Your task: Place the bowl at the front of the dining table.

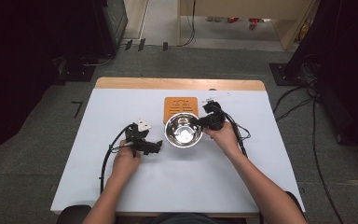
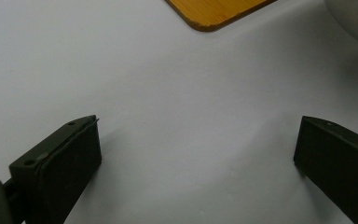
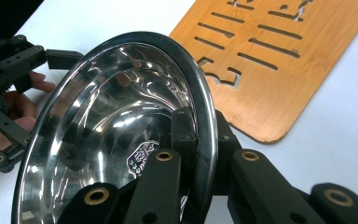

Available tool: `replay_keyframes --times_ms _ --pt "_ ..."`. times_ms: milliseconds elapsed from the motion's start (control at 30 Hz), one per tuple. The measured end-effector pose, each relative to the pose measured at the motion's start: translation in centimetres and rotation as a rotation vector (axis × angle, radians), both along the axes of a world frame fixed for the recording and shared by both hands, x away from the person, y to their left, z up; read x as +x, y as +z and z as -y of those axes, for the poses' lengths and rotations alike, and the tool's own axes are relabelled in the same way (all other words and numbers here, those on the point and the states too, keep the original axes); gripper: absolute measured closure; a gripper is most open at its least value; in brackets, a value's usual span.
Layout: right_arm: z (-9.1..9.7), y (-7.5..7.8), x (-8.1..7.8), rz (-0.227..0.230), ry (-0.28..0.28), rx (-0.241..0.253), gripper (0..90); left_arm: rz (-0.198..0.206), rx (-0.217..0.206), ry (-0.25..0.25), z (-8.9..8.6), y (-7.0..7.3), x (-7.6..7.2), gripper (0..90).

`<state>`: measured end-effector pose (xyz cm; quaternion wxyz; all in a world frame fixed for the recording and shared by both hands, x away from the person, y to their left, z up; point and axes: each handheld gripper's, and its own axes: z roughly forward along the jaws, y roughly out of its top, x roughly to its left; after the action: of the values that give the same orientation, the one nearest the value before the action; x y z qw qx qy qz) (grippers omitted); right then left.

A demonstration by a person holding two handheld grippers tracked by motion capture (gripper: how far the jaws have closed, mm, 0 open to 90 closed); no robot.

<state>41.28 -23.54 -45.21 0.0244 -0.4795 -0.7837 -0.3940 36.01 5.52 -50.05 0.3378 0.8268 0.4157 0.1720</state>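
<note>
Grey carpet lies around the white worktop (image 1: 121,186). At the middle of the worktop, the right gripper (image 3: 200,140) has its jaws pinching the rim of the shiny metal bowl (image 3: 112,116), one jaw inside and one outside. A wooden board (image 3: 279,60) lies just behind the bowl. Left of the bowl, the left gripper (image 2: 198,154) has its jaws spread wide over bare worktop, holding nothing.

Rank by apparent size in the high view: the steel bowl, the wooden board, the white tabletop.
1. white tabletop, by far the largest.
2. steel bowl.
3. wooden board; the bowl covers its near part, so ranks 2 and 3 are unsure.
</note>
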Motion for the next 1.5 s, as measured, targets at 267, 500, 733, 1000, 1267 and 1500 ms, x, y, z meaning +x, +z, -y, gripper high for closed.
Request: replay_keyframes --times_ms 267,500,733,1000,1267,1500 --pt "-0.4 0.1 0.5 0.008 0.004 -0.012 85.8 0.001 0.000 0.001 0.0 0.0 0.0 0.4" --pt "-0.7 0.2 1.0 0.006 -0.002 -0.006 85.8 0.002 -0.002 0.002 0.0 0.0 0.0 0.4" --pt "-0.8 0.4 1.4 0.003 -0.006 0.002 85.9 0.002 -0.002 0.002 0.0 0.0 0.0 0.4" --pt "-1.0 0.5 2.1 -0.004 -0.008 0.006 85.8 0.001 0.000 0.000 0.0 0.0 0.0 0.4" --pt "-1.2 0.4 2.6 -0.011 -0.011 0.013 85.8 0.001 0.000 0.001 0.0 0.0 0.0 0.4" --pt "-1.3 0.3 3.2 -0.010 -0.019 0.027 85.8 0.002 -0.003 0.003 0.0 0.0 0.0 0.4"
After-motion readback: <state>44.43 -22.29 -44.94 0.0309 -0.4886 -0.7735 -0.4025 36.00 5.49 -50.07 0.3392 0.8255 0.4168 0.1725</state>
